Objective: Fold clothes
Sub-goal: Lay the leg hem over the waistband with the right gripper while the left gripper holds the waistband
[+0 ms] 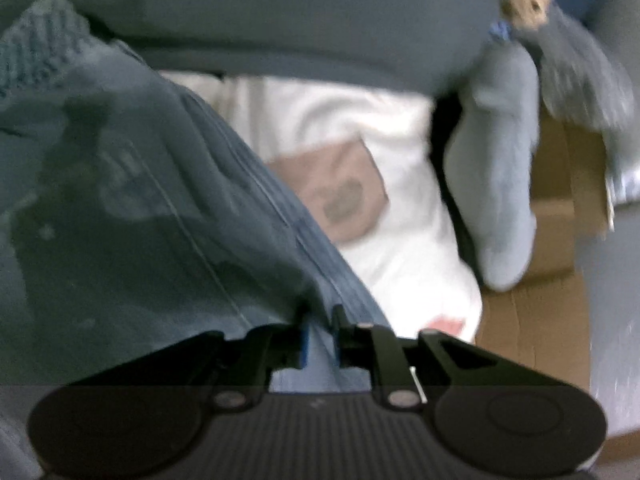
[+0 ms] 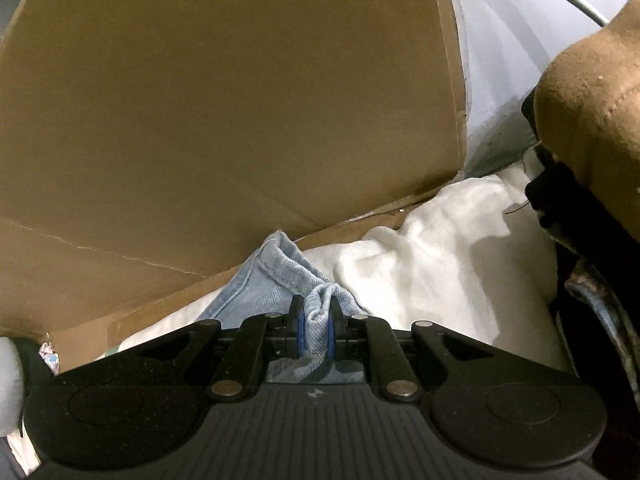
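The right tongs (image 2: pixel 316 330) pinch a bunched fold of the jeans (image 2: pixel 272 276); the left tongs (image 1: pixel 320 338) stand narrow with denim between the pads; white cloth (image 1: pixel 360 128) lies at twelve o'clock, cardboard (image 2: pixel 224 100) beyond.

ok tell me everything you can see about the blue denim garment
The denim garment is light blue, faded cotton-like twill with stitched seams. It is bunched and unfolded. The right tool pinches a crumpled fold of it above white fabric, in front of a cardboard box. In the left wrist view it drapes in a long seamed panel, blurred, with an edge running between the fingers of the left tool.
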